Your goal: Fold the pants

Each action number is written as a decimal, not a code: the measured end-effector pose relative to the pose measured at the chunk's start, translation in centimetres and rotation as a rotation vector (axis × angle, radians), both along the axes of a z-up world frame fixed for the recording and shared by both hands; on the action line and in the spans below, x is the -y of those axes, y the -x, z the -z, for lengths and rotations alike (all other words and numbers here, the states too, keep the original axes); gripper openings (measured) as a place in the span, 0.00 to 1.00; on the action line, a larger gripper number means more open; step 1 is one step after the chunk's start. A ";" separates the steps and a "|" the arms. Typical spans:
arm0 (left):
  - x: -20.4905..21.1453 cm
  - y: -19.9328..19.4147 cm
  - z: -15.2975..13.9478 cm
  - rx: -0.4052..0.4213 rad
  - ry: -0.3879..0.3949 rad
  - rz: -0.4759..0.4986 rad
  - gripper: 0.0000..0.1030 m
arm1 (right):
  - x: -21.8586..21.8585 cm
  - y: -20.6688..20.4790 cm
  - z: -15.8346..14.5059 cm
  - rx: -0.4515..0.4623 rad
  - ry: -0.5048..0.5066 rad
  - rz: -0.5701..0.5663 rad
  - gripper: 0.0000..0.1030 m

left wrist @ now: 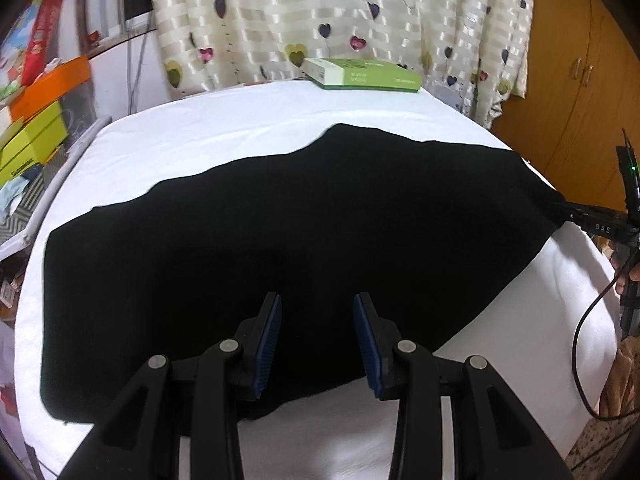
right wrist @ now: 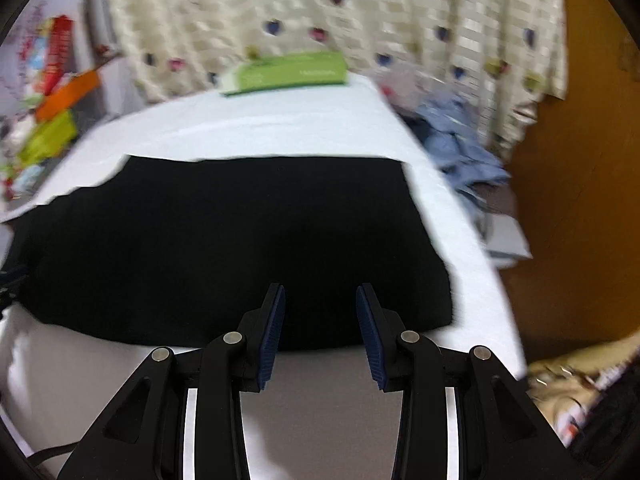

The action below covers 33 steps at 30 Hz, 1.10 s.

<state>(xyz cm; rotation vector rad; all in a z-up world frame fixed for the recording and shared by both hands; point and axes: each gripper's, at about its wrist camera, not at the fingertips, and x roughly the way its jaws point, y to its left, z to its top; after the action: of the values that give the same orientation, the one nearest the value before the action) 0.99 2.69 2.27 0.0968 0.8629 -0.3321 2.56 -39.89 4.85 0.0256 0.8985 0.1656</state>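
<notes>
Looking across my white table (left wrist: 240,120), I see the black pants (left wrist: 280,220) spread flat over it; my left gripper (left wrist: 317,338) hangs over their near edge, fingers apart on nothing; my right gripper (right wrist: 321,332) likewise, empty-jawed; a green box (right wrist: 288,72) sits behind.

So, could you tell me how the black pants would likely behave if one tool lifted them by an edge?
The black pants lie flat with a wavy far edge, so they will probably drape limply. On the smooth white cloth they may drag rather than stay put.
</notes>
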 end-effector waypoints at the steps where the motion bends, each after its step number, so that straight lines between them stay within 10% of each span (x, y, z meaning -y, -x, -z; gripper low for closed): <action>1: -0.3 0.1 0.1 -0.005 0.008 -0.012 0.39 | -0.7 -0.2 0.2 -0.010 -0.001 -0.026 0.37; 23: -3.3 4.1 0.0 -0.059 -0.007 -0.017 0.40 | -2.4 0.5 0.7 -0.018 -0.036 -0.117 0.37; 33: -5.7 1.5 -4.0 0.065 0.075 -0.130 0.46 | -2.8 0.4 0.8 -0.023 -0.033 -0.112 0.37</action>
<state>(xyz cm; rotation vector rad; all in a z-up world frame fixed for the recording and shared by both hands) -0.56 8.36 6.29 -0.0181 0.7876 -0.2382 2.19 -37.04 4.06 0.0079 0.9204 0.2848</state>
